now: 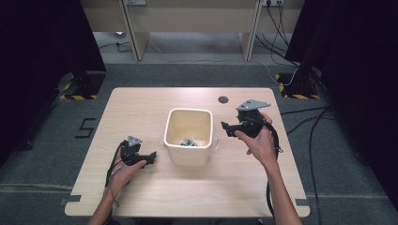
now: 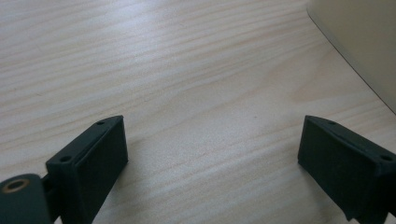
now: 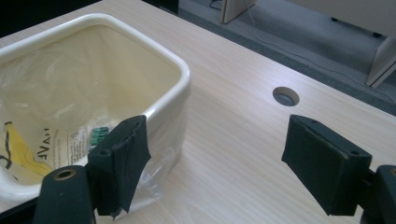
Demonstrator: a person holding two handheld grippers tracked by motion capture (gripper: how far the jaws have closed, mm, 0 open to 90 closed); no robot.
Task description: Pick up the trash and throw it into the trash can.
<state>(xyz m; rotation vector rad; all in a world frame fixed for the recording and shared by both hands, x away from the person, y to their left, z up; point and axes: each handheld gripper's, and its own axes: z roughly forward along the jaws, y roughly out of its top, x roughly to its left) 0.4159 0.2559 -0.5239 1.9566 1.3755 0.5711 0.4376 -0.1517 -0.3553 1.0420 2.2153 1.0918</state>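
Table (image 1: 155,197) of pale wood runs across the high view, with a cream bin (image 1: 188,159) standing near its middle, lined with clear plastic and holding a few small green bits at its bottom. At about eight o'clock from the bin, the left gripper (image 1: 151,156) sits low over the wood in the person's left hand (image 1: 123,169), its jaws pointing toward the bin's near left wall and just beside it. At about three o'clock from the bin, the right gripper (image 1: 226,127) is held in the right hand (image 1: 260,143), raised a little, with its jaws facing the bin's right rim and stopping just short of it. A round hole (image 1: 223,99) in the tabletop lies at about one o'clock from the bin. Seen from the left gripper view, the left gripper (image 2: 212,154) has its two black jaws spread wide with bare wood between them and nothing in their hold; the bin's cream wall (image 2: 359,42) fills the corner at two o'clock. Seen from the right gripper view, the right gripper (image 3: 215,158) also stands open, grasping nothing, with table wood showing in the gap. Its left jaw lies over the bin's rim (image 3: 180,79) and the loose plastic liner (image 3: 159,172) hanging outside it, though whether it touches them I cannot tell. Inside the bin lie green pieces (image 3: 99,135) and a printed wrapper (image 3: 28,154), at nine o'clock from the jaws, and the round hole (image 3: 285,96) sits at one o'clock.
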